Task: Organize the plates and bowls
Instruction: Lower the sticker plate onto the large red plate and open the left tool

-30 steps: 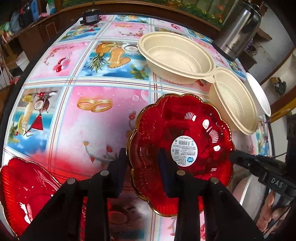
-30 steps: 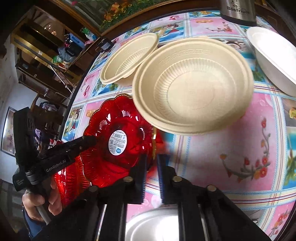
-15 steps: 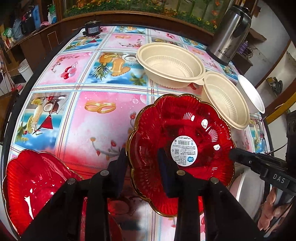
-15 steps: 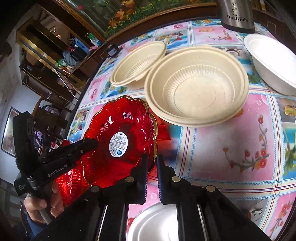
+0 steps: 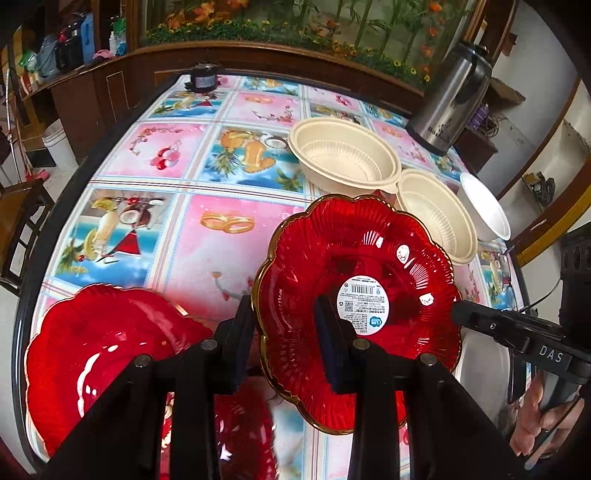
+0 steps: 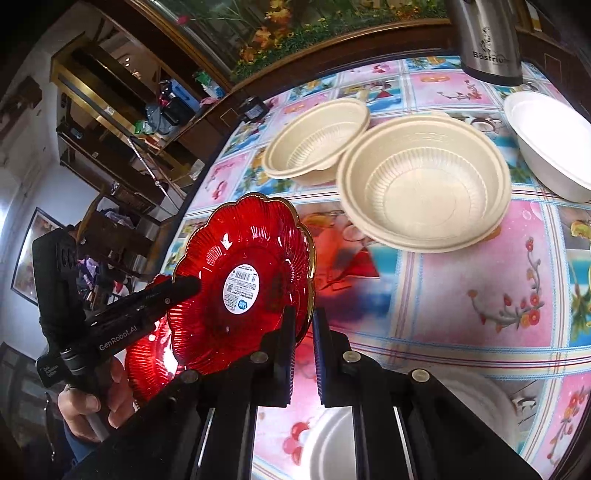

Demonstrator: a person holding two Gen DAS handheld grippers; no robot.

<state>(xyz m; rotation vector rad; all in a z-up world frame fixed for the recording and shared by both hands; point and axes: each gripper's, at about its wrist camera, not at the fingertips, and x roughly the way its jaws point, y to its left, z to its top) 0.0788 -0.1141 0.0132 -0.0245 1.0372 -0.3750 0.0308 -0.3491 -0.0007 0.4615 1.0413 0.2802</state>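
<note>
A red scalloped plate (image 5: 369, 273) with a gold rim and a white barcode sticker is lifted above the table, tilted. My left gripper (image 5: 286, 339) is shut on its near left rim. My right gripper (image 6: 303, 332) is shut on its opposite rim, where the plate (image 6: 243, 266) stands nearly on edge. Another red plate (image 5: 99, 354) lies on the table at lower left, under the left gripper. Two cream bowls (image 5: 345, 158) (image 5: 436, 214) and a white bowl (image 5: 484, 206) sit further back; they also show in the right wrist view (image 6: 317, 136) (image 6: 424, 188) (image 6: 550, 140).
A steel thermos (image 5: 450, 99) stands at the table's far right corner (image 6: 487, 33). A small black device (image 5: 202, 76) sits at the far edge. A silver plate (image 6: 332, 439) lies beneath the right gripper. The table carries a pink and blue patterned cloth (image 5: 207, 236).
Both grippers have lifted the red plate higher and pulled it back toward the near side; the bowls now look further away. More of the second red plate shows at lower left.
</note>
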